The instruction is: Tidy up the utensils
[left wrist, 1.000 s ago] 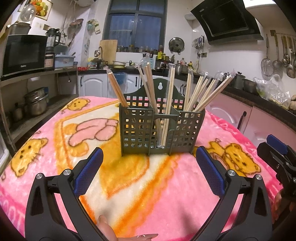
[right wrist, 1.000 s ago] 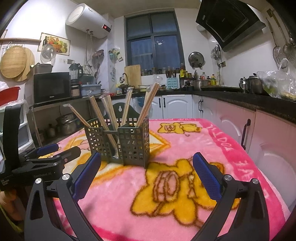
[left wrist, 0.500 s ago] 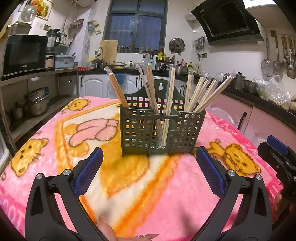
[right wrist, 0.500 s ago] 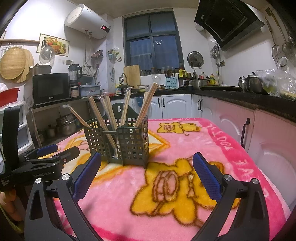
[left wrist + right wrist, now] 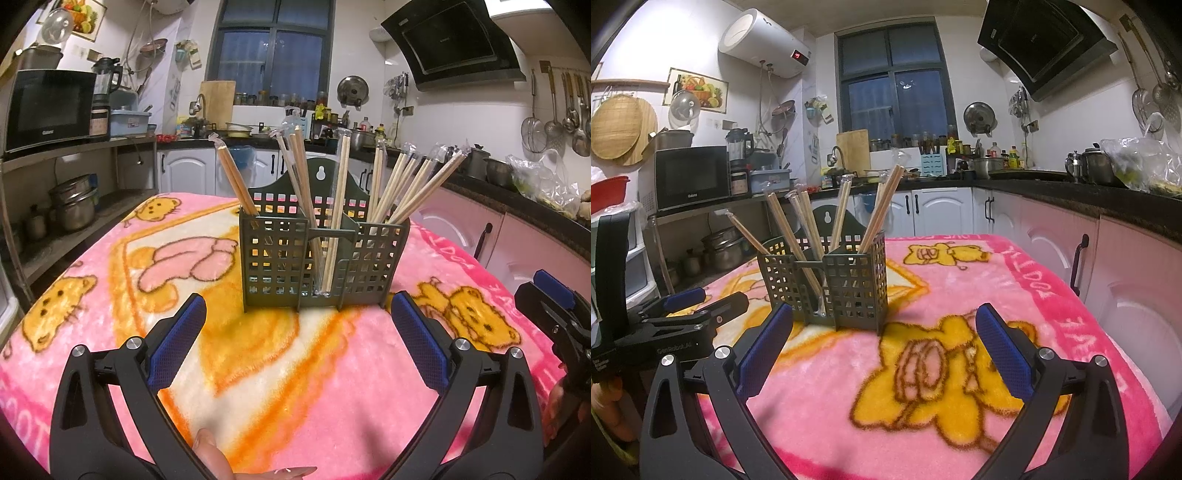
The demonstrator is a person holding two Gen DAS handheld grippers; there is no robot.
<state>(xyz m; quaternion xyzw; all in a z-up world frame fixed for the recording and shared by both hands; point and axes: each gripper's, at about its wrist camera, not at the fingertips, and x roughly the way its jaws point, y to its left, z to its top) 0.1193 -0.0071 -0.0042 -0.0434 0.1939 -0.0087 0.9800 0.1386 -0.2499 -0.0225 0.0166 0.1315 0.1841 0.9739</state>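
A dark green perforated utensil holder (image 5: 321, 258) (image 5: 827, 282) stands upright on the pink cartoon blanket (image 5: 266, 369) (image 5: 960, 295). Several plastic-wrapped wooden chopsticks (image 5: 417, 184) (image 5: 882, 206) lean out of its compartments. My left gripper (image 5: 297, 332) is open a short way in front of the holder, nothing between its blue pads. My right gripper (image 5: 882, 343) is also open and empty, near the holder's right front corner. The left gripper (image 5: 698, 306) shows at the left of the right wrist view, and the right gripper (image 5: 557, 306) at the right edge of the left wrist view.
Kitchen counters and white cabinets (image 5: 945, 210) run behind and along the right of the table. A microwave (image 5: 48, 107) sits on a shelf at the left, with pots (image 5: 74, 206) below. Ladles (image 5: 569, 114) hang on the right wall. A fingertip (image 5: 210, 454) shows at the bottom.
Almost nothing: both grippers stay open and nearly still, and the holder and chopsticks have not moved.
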